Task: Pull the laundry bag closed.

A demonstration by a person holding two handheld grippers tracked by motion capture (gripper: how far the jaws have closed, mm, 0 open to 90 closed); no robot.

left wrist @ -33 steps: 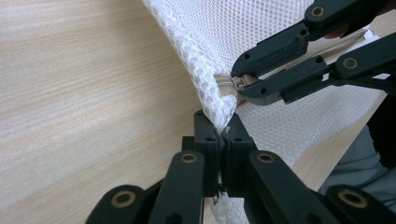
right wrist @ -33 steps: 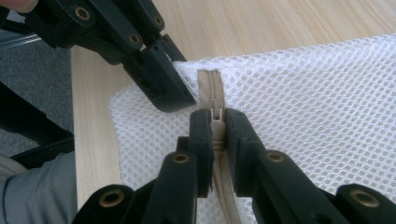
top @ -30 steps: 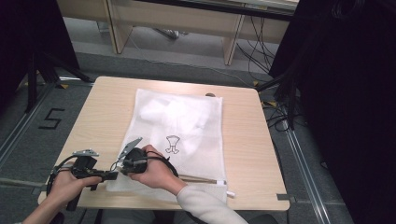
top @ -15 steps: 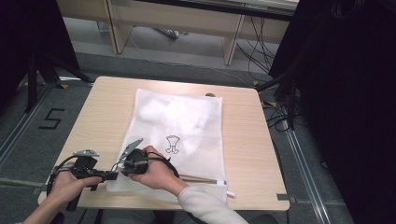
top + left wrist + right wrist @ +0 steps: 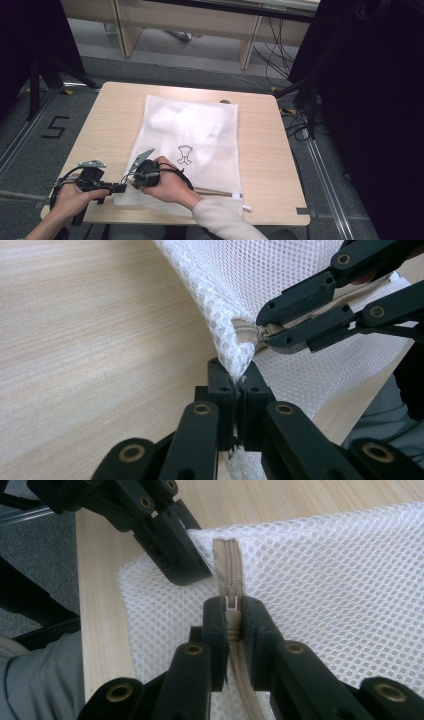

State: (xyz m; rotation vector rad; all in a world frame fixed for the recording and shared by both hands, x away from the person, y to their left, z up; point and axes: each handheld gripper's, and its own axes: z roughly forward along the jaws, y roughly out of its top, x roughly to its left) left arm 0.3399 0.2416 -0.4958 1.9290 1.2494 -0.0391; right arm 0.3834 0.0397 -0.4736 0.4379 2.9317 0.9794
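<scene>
A white mesh laundry bag (image 5: 195, 135) lies flat on the wooden table (image 5: 110, 120), with a tan zipper (image 5: 215, 191) along its near edge. My left gripper (image 5: 119, 188) sits at the bag's near left corner. In the left gripper view this gripper (image 5: 239, 377) is shut on the mesh corner (image 5: 235, 347) just beside the zipper's end. My right gripper (image 5: 134, 179) is right next to it. In the right gripper view its jaws (image 5: 231, 612) are shut on the small metal zipper pull (image 5: 231, 603), with the tan zipper tape (image 5: 227, 560) running ahead.
The table's front edge (image 5: 200, 217) runs just below both hands. Behind the table stand wooden desk legs (image 5: 247, 47). Cables (image 5: 300, 125) and a dark curtain (image 5: 370, 100) are at the right. A "5" mark (image 5: 56, 127) is on the floor at the left.
</scene>
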